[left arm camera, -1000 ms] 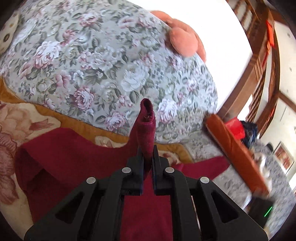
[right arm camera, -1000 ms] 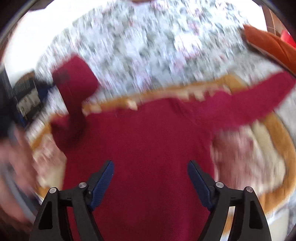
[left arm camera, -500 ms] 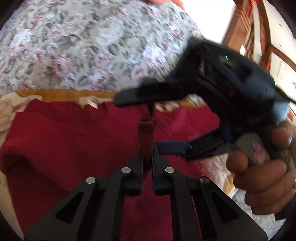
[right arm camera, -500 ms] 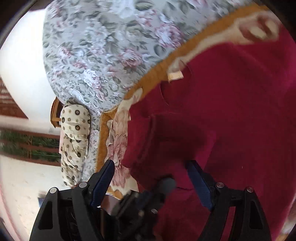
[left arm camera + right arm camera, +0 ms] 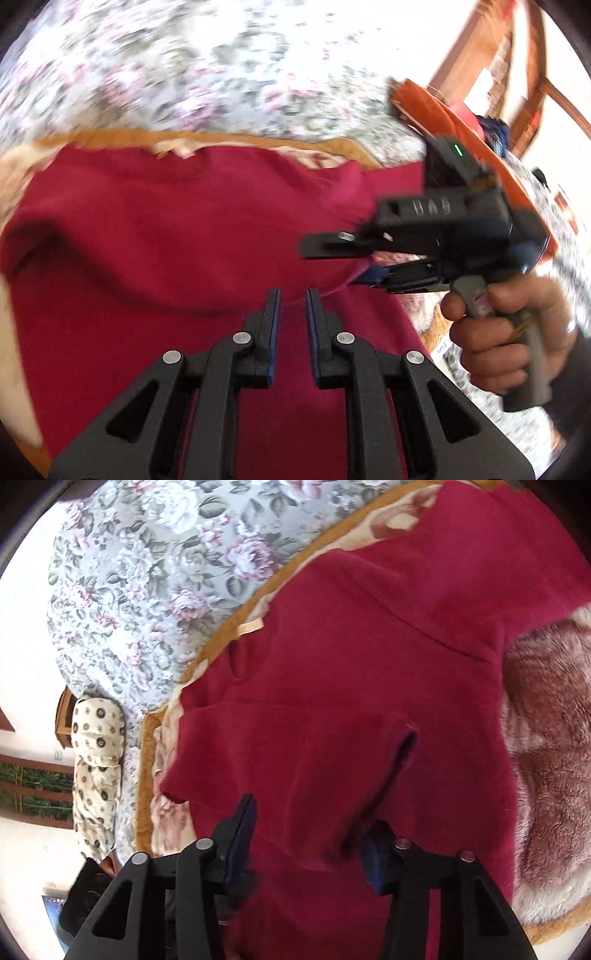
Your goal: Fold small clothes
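The left gripper [image 5: 293,306], which pinched the sleeve cuff upright half a second ago, now stands with a narrow, empty gap between its blue-lined fingers; the cuff is let go. The red sweater [image 5: 155,236] lies flat on the fleece blanket [image 5: 546,775], its left sleeve [image 5: 295,760] now laid across the chest as a folded flap with the cuff opening facing the right side. This reads as the first sleeve fold completed.

The right gripper [image 5: 310,834] has swung in from above the garment and now sits low over the folded sleeve, jaws parted wide, the sleeve's lower edge between them; whether the pads press the cloth cannot be told. In the left wrist view it reaches in sideways, its hand [image 5: 509,332] wrapped around the handle.

Materials: the sweater is a soft, matte knit with a round neck; the blanket is plush, rose-patterned, with an ochre border; behind lies a floral quilt [image 5: 147,576] of smooth printed cotton, and a dotted cream pillow [image 5: 96,768].
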Demonstrator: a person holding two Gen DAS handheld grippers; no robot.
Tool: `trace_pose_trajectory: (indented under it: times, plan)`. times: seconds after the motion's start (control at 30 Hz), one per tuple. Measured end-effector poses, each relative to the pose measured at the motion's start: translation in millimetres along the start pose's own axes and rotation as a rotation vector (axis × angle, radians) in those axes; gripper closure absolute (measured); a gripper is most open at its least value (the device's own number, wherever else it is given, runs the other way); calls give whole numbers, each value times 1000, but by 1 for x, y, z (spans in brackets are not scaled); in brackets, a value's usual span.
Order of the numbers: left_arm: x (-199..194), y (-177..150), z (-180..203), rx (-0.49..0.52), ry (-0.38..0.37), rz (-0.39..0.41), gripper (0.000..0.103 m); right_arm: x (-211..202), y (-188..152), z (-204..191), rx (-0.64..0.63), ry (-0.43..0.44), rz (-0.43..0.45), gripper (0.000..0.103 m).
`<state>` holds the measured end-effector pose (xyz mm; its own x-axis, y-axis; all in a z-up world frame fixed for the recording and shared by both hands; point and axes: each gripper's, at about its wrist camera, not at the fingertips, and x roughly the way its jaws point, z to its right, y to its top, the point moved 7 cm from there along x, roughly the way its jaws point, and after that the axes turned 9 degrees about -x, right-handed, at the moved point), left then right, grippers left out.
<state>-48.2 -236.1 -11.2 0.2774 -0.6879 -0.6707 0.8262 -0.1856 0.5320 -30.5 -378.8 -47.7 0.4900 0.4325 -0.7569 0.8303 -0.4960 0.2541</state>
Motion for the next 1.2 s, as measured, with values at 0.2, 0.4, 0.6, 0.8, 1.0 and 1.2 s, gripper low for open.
trace_pose_trajectory:
  times: [0.2,0.4,0.6,0.8,1.0,1.2]
  plan:
    - [-42,17,-78,-315,50,144,65,-6,3,12,-126,-116,49,94]
    - [-63,17,-108,-489,75,284,65,-50,65,-44,-498,-212,243,95]
    - [-69,26,-113,-473,113,325,65,-45,107,-35,-594,-250,284,95]
    - [-62,92,-121,-375,138,365,61,-15,111,30,-366,-205,175,95]
    - [-1,110,-157,-314,362,205,52,-10,112,54,-214,-156,142,93]
    - [8,87,-177,-245,439,210,53,-51,119,47,-327,-379,240,93]
